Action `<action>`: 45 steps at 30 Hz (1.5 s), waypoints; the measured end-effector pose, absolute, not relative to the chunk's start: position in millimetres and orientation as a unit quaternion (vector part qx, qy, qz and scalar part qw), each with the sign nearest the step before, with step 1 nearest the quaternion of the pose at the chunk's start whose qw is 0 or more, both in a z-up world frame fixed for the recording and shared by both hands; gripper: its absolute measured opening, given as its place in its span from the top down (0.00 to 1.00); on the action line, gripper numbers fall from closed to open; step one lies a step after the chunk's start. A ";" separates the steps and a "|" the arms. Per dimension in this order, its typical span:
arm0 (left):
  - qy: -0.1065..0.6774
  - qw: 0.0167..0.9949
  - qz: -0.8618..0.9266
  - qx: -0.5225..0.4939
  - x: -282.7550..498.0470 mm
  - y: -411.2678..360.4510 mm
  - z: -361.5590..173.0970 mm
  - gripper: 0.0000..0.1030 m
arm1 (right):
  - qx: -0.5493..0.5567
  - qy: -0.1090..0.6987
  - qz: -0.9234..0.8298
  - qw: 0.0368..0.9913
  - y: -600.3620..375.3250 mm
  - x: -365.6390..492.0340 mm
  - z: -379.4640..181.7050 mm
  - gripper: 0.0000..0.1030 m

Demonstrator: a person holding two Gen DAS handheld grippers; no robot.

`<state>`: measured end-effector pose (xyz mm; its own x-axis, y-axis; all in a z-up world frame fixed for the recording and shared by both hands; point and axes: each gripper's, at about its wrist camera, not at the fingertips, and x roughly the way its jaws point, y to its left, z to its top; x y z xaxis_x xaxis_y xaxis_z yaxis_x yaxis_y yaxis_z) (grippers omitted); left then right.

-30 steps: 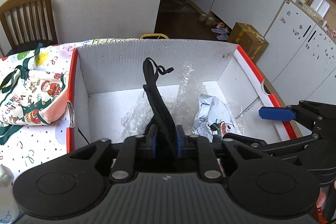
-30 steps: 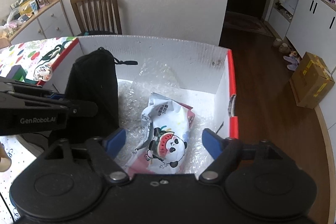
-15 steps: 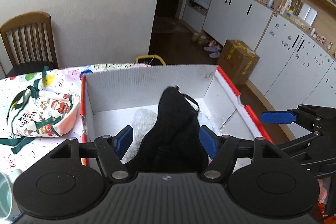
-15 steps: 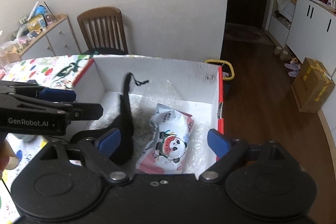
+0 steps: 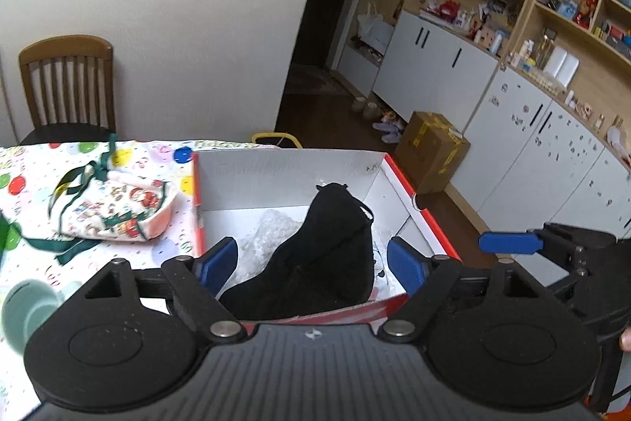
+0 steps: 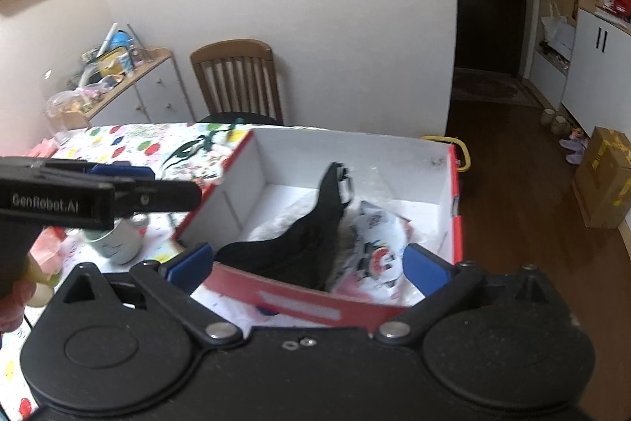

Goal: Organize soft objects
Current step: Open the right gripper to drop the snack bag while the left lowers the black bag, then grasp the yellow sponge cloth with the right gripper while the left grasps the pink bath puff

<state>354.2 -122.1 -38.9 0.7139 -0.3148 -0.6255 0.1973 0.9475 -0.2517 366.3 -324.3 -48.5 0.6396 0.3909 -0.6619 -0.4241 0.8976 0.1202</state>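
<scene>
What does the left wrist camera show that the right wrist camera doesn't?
Only the left wrist view shows the whole Christmas drawstring bag on the tablecloth and the tall wall shelving. Only the right wrist view clearly shows the panda snack packet beside the black pouch, plus the mug and the side cabinet. Both show the white cardboard box, the pouch inside it, and the wooden chair.

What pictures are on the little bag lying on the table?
The drawstring bag is white with Christmas cartoon figures and green ribbon ties, best seen in the left wrist view.
</scene>
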 end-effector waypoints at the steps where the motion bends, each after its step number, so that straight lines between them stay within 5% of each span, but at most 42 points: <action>1: 0.351 0.922 -0.137 -0.086 350.3 -118.1 -37.5 0.18 | -0.025 0.359 0.227 0.905 -320.7 361.2 -47.9 0.00; 15: 0.315 0.938 -0.108 -0.094 279.7 -52.1 -27.7 0.00 | -0.025 0.364 0.249 0.897 -268.2 308.1 -52.6 0.00; 45: 0.306 0.949 0.040 -0.062 181.7 150.7 -89.4 0.00 | 0.022 0.444 0.124 0.887 -154.1 287.8 -138.7 0.02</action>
